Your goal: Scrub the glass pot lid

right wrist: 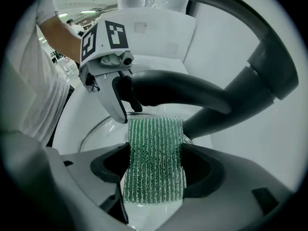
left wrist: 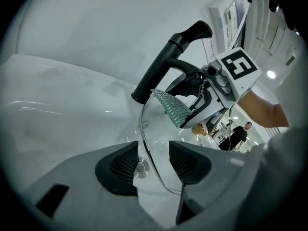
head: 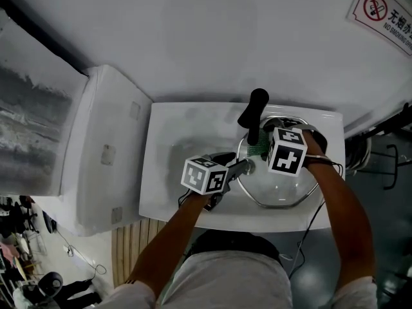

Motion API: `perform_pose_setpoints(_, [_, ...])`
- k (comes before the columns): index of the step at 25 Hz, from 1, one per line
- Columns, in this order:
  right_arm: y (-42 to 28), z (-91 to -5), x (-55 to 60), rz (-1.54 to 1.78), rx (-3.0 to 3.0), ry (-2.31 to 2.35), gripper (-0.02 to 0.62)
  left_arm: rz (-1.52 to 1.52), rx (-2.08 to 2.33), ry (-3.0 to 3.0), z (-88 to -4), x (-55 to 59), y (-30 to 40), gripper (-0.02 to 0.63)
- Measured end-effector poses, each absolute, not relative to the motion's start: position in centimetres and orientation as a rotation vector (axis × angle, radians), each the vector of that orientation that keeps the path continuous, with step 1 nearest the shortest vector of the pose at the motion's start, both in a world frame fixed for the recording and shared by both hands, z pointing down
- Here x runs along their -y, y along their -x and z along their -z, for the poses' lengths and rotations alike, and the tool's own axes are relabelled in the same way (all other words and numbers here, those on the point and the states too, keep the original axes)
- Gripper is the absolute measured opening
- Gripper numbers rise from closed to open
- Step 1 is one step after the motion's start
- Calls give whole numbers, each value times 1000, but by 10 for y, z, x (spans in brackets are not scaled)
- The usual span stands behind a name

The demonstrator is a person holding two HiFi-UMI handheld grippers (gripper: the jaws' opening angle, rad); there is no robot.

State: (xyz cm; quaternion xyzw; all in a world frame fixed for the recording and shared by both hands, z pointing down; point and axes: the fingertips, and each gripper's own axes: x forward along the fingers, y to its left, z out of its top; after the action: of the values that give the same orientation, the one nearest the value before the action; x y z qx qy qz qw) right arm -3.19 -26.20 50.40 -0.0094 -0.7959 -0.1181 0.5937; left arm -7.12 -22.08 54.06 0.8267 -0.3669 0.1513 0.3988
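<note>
clear, metal-rimmed glass pot lid (head: 278, 187) in white sink (head: 168, 172) under black faucet (head: 254, 116), only left gripper view shows its rim between wide-open pads of left gripper (left wrist: 153, 160), unpinched, right gripper view shows right gripper (right wrist: 154, 173) clamping green ribbed scrub pad (right wrist: 154, 153)

The only print I could read stood on a sign (head: 384, 11) fixed to the wall at the upper right of the head view. It was a white plate with a red border and a crossed-out cigarette in a red circle. Beside that were Chinese characters beginning 无烟, with NO SMOKING in capitals beneath, the rest cut off by the picture's edge. A sheet (left wrist: 234, 13) on the wall in the left gripper view was too small to read.
</note>
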Motion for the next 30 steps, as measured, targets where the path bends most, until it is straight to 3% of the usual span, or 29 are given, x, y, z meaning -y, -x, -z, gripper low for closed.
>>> perform_pose_setpoints(11, [12,-502,278,157,1885,-50,331,-339,916,-2082,-540,219,70,163])
perform_pose_setpoints(25, [-82,-494,328,-114,1907,-461,331,-325,954,-2067,-540,219,72,152])
perform_pose_setpoints(30, [-82,-483,319,-32,1909,-466,331,-328,966,-2063,-540,220,71,152])
